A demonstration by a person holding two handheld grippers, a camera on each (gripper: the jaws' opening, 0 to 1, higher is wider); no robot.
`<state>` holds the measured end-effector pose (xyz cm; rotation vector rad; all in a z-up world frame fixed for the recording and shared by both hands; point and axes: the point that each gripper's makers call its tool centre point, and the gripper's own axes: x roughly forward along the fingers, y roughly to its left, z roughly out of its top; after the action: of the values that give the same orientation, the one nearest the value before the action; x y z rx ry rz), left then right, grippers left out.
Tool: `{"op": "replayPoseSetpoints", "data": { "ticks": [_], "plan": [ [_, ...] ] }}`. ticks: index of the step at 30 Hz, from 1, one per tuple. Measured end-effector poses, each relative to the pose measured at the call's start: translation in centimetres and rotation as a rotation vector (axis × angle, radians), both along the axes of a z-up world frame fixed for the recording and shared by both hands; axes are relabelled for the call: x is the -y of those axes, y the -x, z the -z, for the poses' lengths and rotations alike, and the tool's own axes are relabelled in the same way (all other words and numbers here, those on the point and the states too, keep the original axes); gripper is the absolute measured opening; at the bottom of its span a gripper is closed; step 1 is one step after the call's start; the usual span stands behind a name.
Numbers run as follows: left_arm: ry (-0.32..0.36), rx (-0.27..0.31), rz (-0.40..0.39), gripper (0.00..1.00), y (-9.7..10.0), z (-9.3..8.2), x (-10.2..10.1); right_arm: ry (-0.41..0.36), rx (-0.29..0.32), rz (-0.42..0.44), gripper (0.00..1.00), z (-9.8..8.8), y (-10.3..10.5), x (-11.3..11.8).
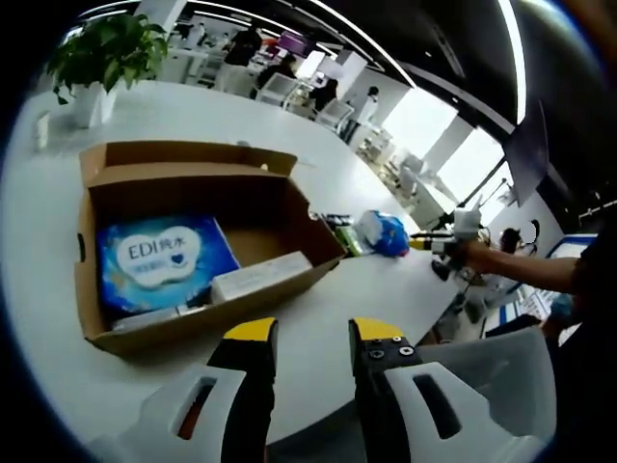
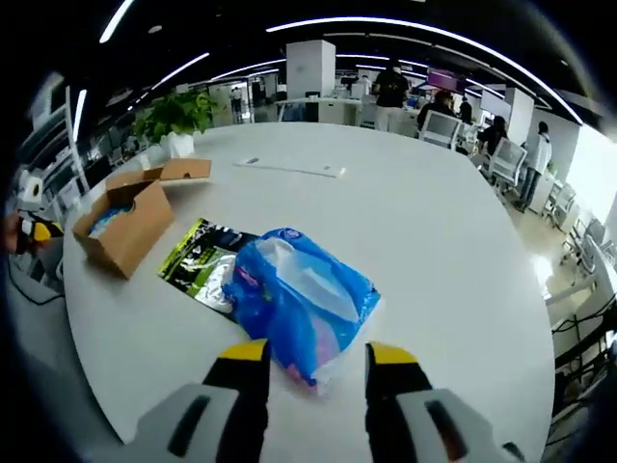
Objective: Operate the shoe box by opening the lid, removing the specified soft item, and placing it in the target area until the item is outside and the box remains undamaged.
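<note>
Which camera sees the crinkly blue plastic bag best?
The right gripper view: the crinkly blue plastic bag lies big and close on the white table, just ahead of the right claw. In the left gripper view it is small, far beyond the box.

- One open brown cardboard shoe box (image 1: 183,241)
- Inside: one blue tissue pack (image 1: 164,258), perhaps two white flat packets (image 1: 260,276)
- One blue plastic soft bag (image 2: 299,299)
- One green-black flat packet (image 2: 198,258)
- One potted green plant (image 1: 101,58)

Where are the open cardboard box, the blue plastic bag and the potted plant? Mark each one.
Cardboard box (image 1: 207,313): left gripper view, on its near outer wall.
Blue plastic bag (image 2: 301,301): right gripper view, on the bag's crumpled middle.
Potted plant (image 1: 108,48): left gripper view, on its leaves.
</note>
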<state>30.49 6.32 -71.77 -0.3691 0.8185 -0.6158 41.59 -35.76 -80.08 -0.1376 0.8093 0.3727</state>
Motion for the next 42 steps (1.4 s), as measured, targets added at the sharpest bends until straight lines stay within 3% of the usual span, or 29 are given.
{"op": "replayPoseSetpoints", "data": {
  "ticks": [5, 8, 13, 16, 19, 21, 31, 42],
  "plan": [
    [0.000, 0.002, -0.007, 0.29, -0.1, -0.2, -0.1, -0.007, -0.032, 0.069, 0.34, 1.4, -0.1, 0.5],
    [0.017, -0.009, -0.025, 0.29, -0.1, 0.0, -0.2, 0.032, -0.039, 0.043, 0.32, 2.1, -0.1, 0.2],
    [0.012, -0.018, -0.022, 0.29, 0.2, 0.2, -0.1, 0.025, -0.028, 0.076, 0.26, 2.1, -0.4, 0.3],
    [0.010, -0.021, -0.021, 0.29, 0.3, 0.3, -0.1, 0.031, -0.028, 0.068, 0.22, 2.1, -0.4, 0.5],
    [0.015, -0.028, -0.024, 0.29, 0.4, 0.5, 0.0, 0.111, -0.027, -0.027, 0.21, 2.2, -0.7, 1.0],
    [0.017, -0.032, -0.023, 0.29, 0.4, 0.6, 0.0, 0.114, -0.037, -0.039, 0.20, 2.2, -1.0, 1.2],
    [0.030, -0.039, -0.030, 0.29, 0.6, 0.6, 0.2, 0.131, -0.050, -0.020, 0.19, 2.4, -2.1, 3.3],
    [0.026, -0.031, -0.036, 0.29, 0.7, 0.3, 0.1, 0.115, -0.059, -0.020, 0.20, 2.5, -1.4, 2.6]
  ]
}}
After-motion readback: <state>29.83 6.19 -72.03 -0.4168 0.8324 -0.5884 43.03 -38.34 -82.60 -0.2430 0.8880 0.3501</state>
